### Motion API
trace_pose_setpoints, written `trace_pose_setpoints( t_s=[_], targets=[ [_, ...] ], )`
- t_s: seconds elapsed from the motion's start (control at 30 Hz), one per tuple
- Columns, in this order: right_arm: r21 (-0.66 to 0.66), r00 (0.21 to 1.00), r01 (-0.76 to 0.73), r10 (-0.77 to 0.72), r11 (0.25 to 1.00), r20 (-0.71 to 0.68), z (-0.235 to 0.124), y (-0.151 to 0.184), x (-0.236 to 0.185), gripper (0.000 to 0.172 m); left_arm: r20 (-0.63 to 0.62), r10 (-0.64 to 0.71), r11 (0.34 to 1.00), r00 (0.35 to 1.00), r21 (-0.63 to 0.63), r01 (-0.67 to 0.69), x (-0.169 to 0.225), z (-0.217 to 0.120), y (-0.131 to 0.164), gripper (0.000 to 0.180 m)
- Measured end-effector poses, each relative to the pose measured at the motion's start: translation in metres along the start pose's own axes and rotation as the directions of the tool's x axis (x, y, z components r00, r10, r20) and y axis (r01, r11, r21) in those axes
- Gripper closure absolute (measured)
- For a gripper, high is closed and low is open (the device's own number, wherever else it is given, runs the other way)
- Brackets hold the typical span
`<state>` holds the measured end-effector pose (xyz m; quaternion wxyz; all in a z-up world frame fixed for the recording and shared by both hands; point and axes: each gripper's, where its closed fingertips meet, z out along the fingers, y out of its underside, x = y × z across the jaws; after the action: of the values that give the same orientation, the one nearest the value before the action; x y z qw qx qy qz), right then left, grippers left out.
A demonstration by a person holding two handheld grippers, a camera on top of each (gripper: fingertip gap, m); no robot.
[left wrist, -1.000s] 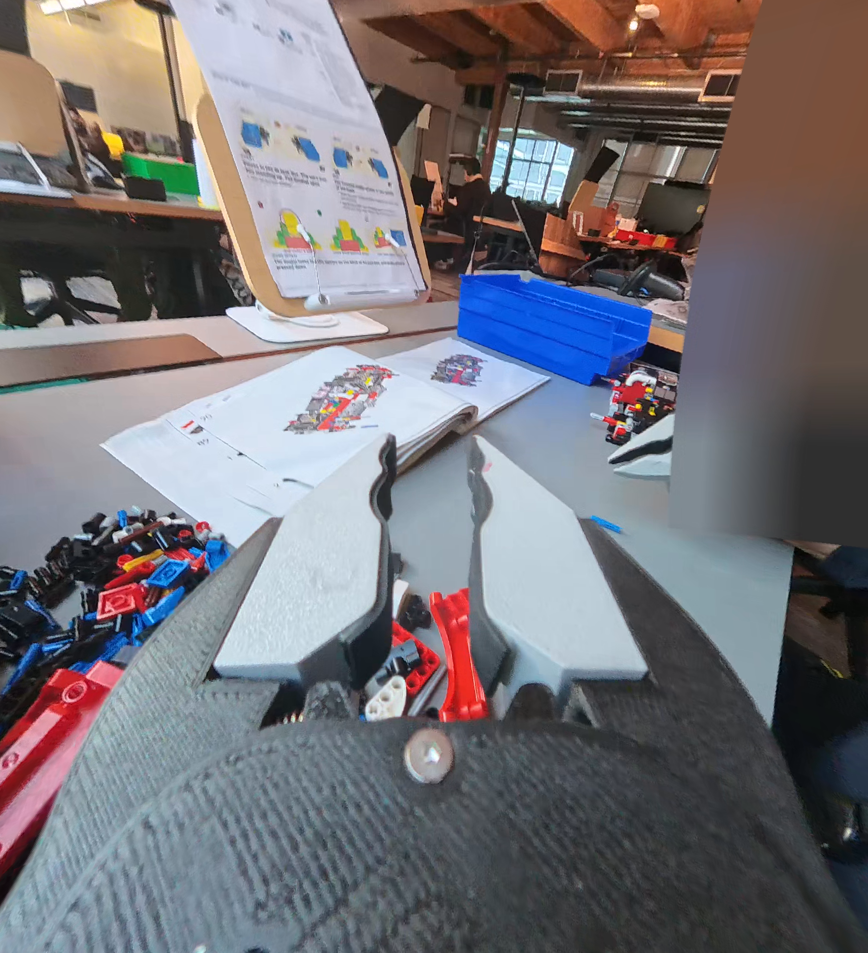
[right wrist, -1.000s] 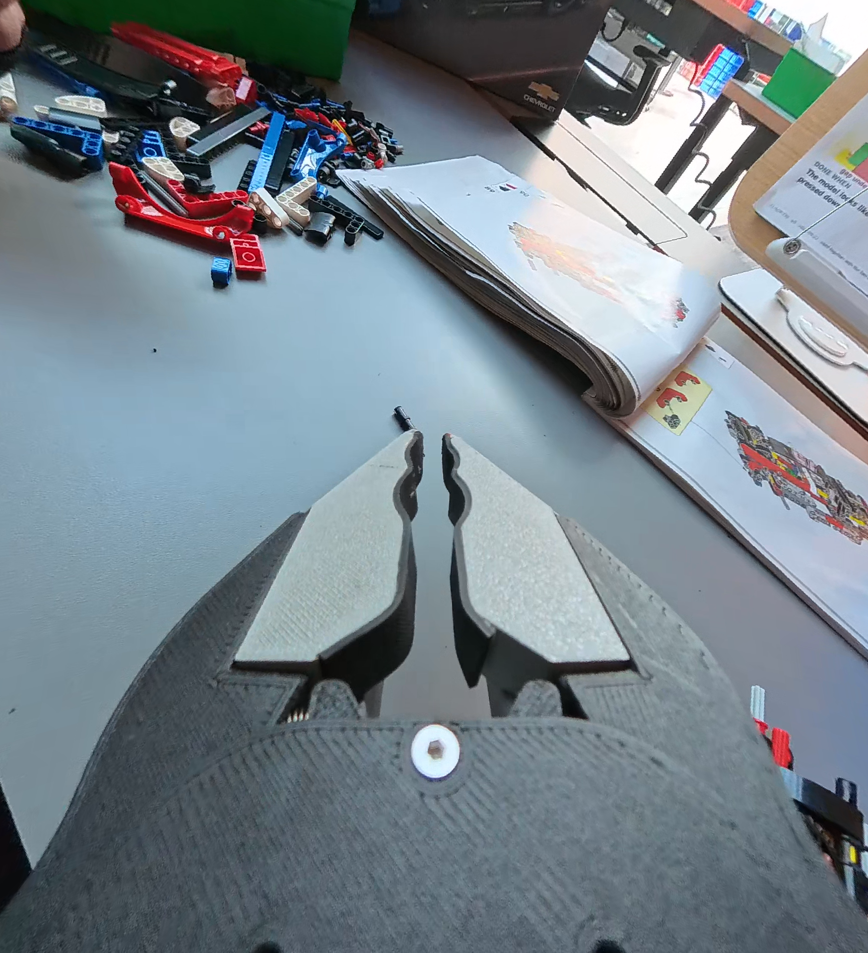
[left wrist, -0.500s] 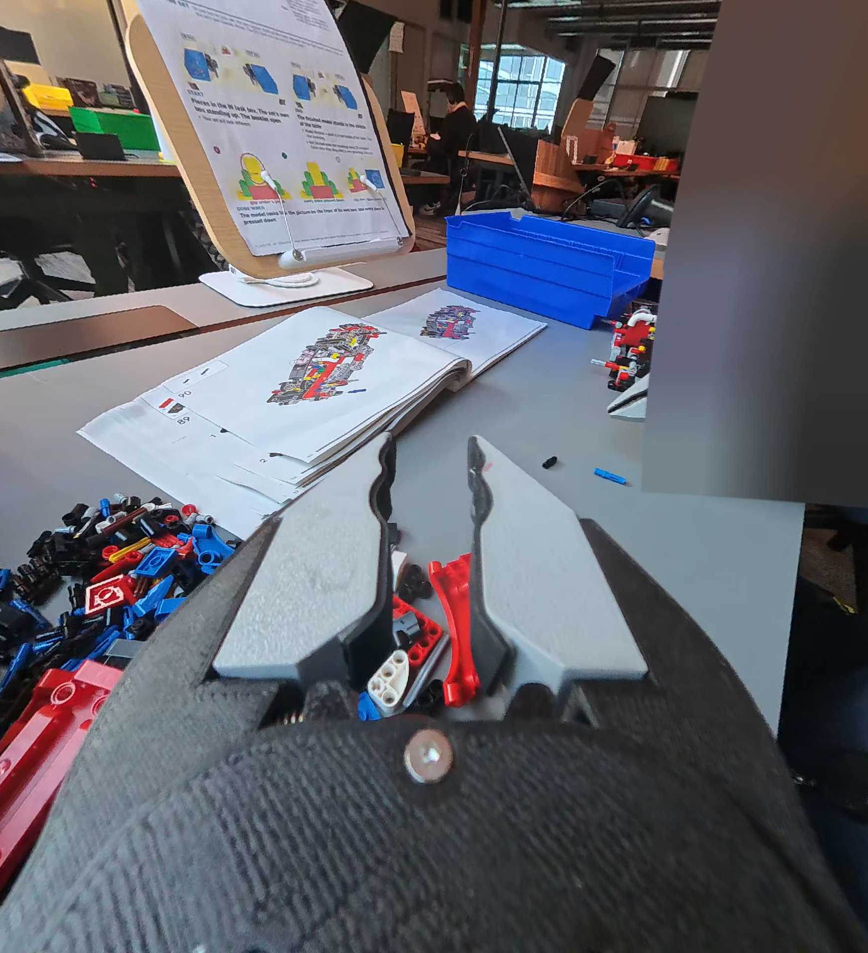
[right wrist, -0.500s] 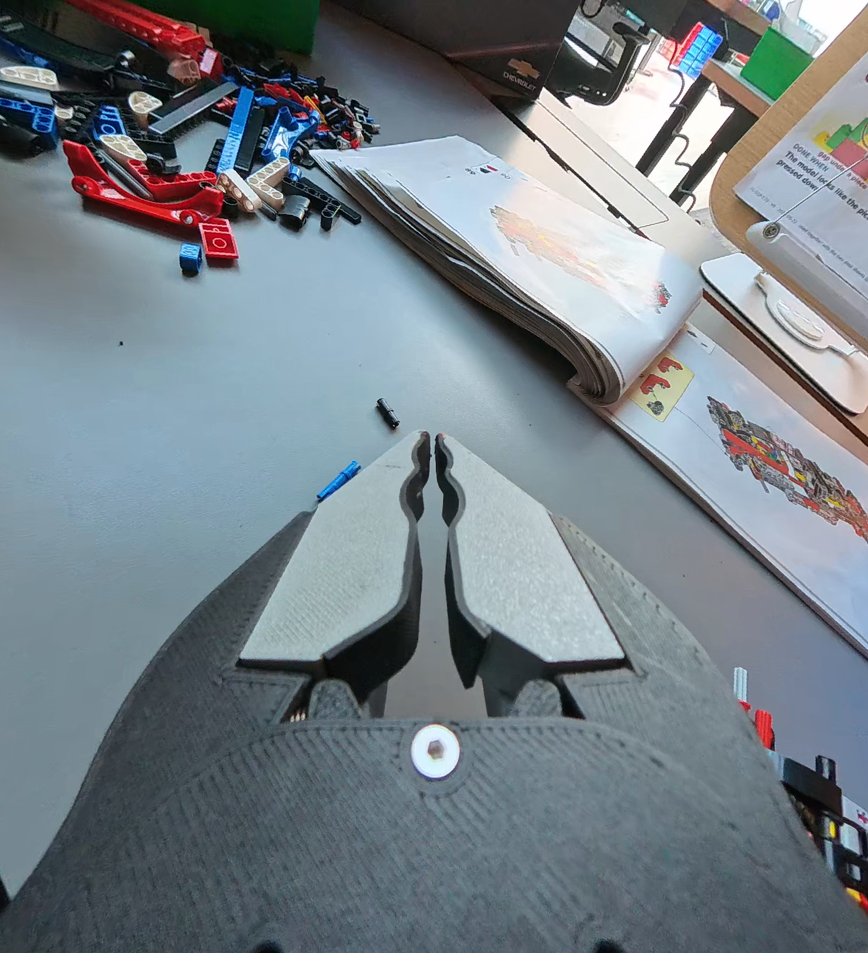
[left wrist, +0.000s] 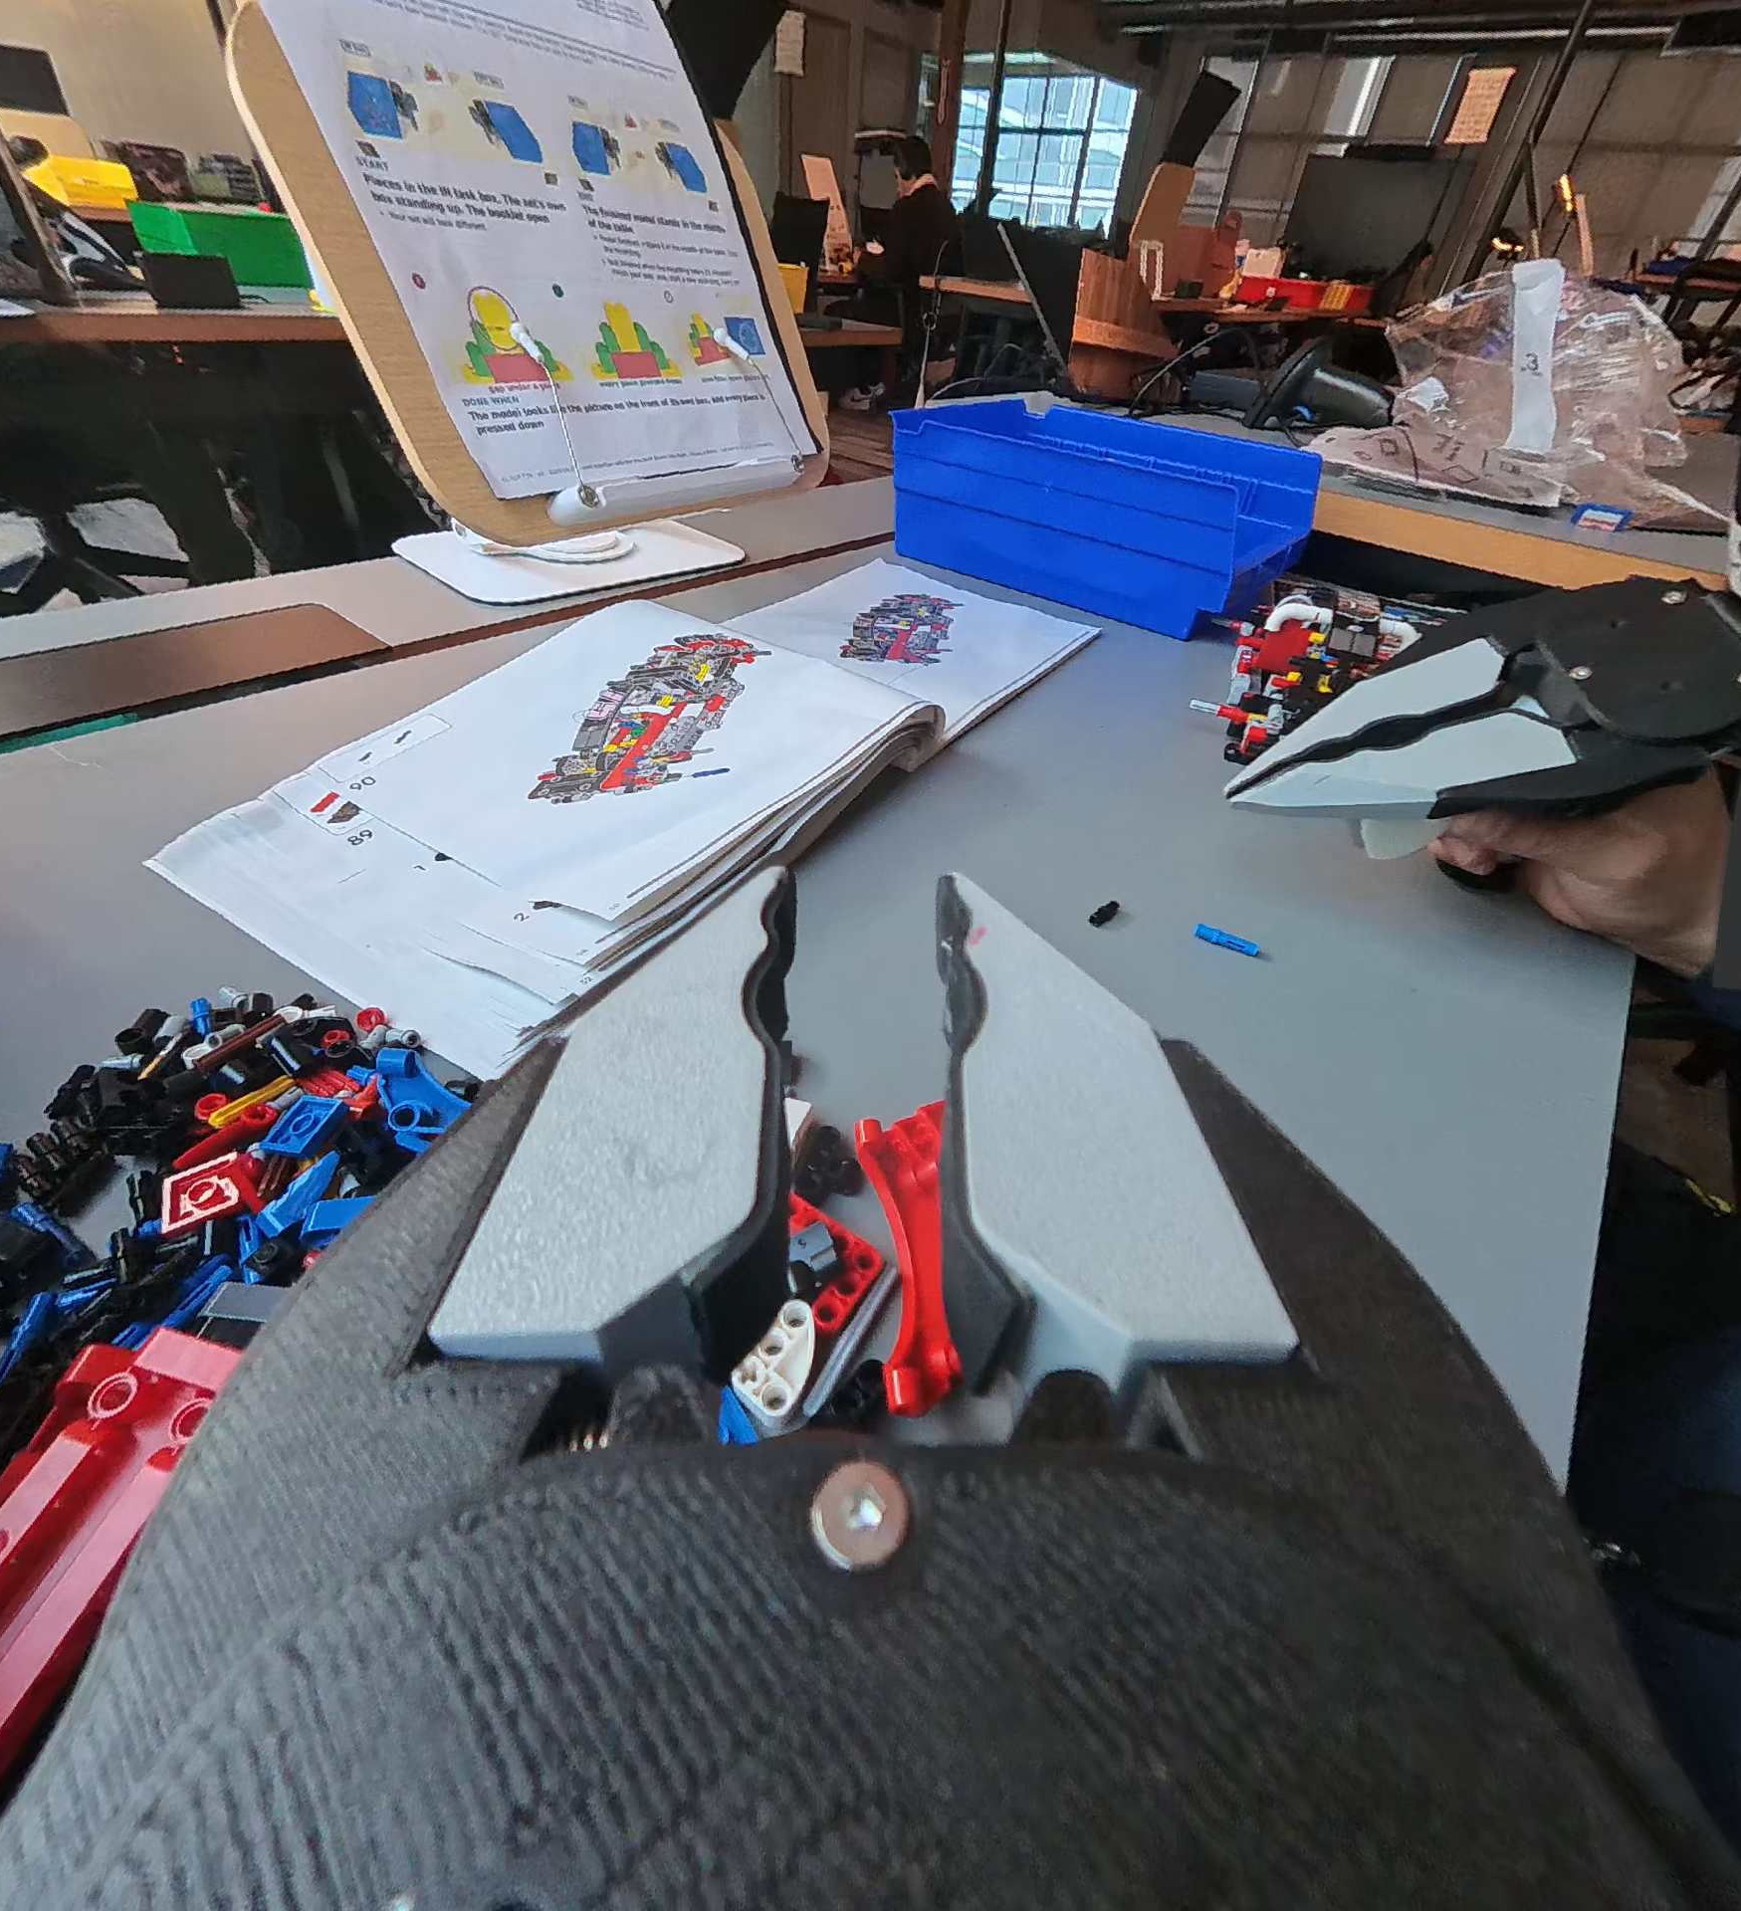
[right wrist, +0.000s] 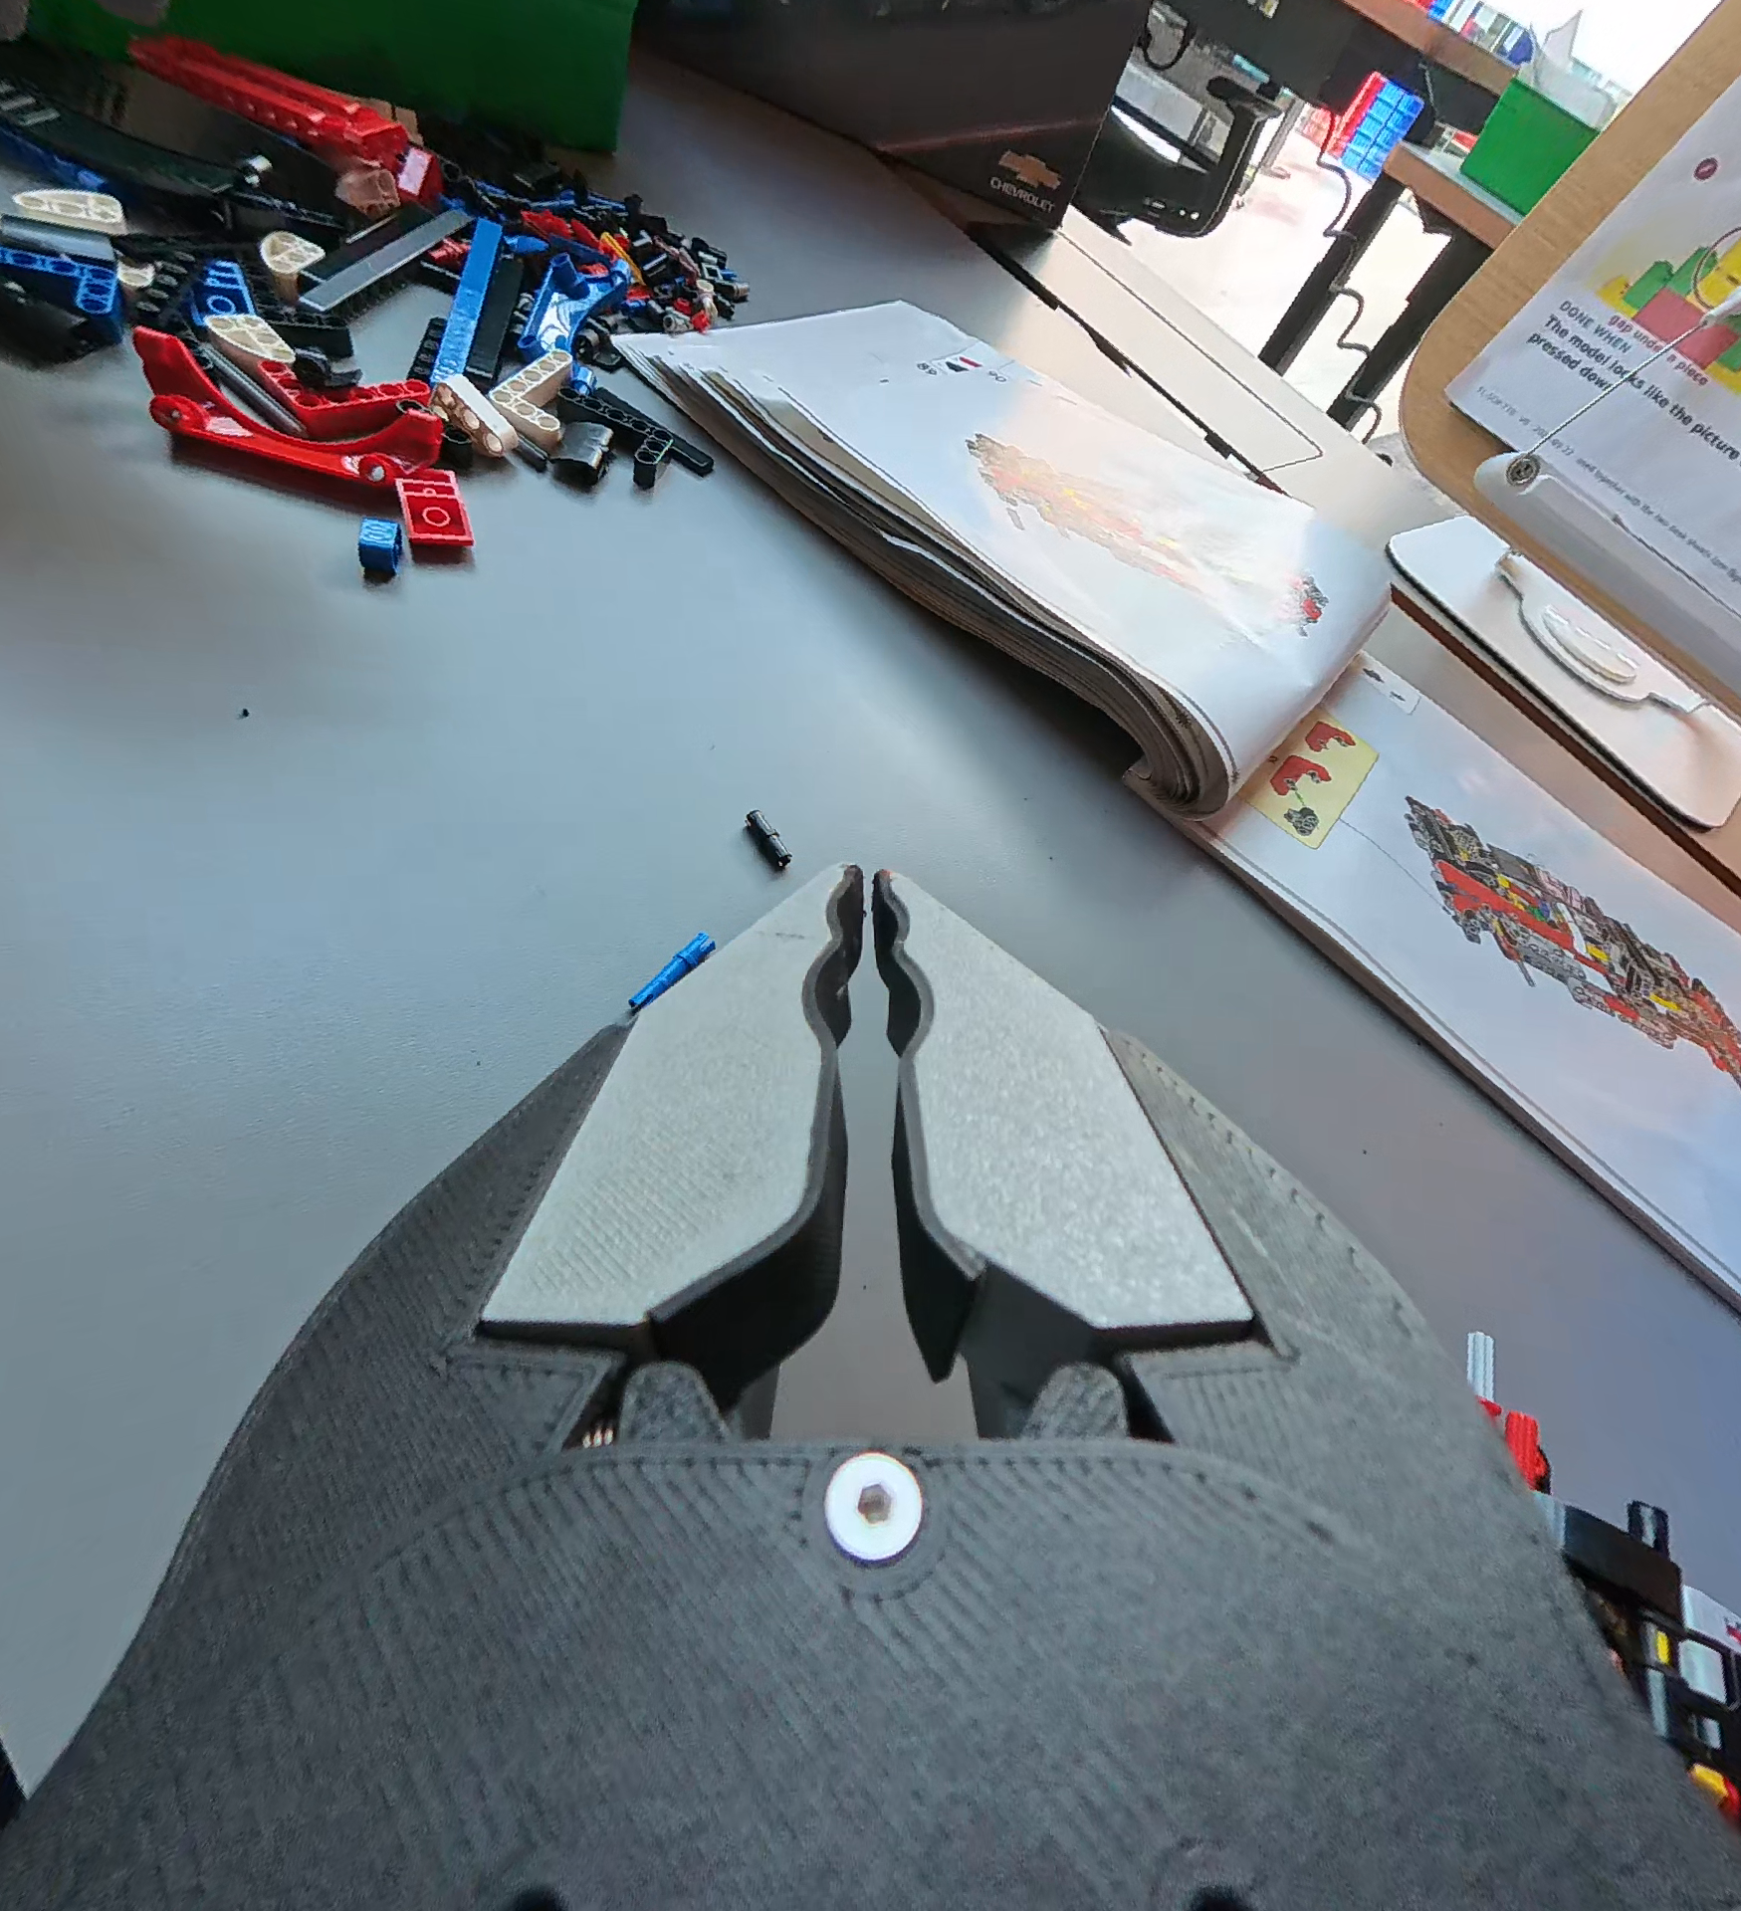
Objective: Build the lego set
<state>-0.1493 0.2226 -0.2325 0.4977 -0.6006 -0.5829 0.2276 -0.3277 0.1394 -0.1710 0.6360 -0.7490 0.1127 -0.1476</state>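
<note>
Pins lie loose on the grey worktop (right wrist: pixel 225 931): a black pin (right wrist: pixel 768 838) just ahead of my right tool (right wrist: pixel 866 879), a blue pin (right wrist: pixel 671 970) beside its left finger. That tool is closed on nothing. My left tool (left wrist: pixel 866 900) stands part open, bare, over the brick pile (left wrist: pixel 225 1138) near the worktop's left edge. I judge both pins light, stiff, apt to roll; grip mid-shaft.

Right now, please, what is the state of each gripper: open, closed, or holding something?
Left gripper: open, holding nothing, above the edge of the loose bricks.
Right gripper: closed, holding nothing, near the black pin and blue pin.
</note>
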Motion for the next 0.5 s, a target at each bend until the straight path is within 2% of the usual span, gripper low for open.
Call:
trace_pose_setpoints(
  t_s=[0.5],
  targets=[
    [-0.011, 1.000, 0.002, -0.002, 1.000, 0.002, 0.0014, 0.0014, -0.0007, 0.172, -0.014, -0.009, 1.000, 1.000, -0.003, 0.009, 0.0013, 0.0004, 0.0012, 0.156]
  ],
)
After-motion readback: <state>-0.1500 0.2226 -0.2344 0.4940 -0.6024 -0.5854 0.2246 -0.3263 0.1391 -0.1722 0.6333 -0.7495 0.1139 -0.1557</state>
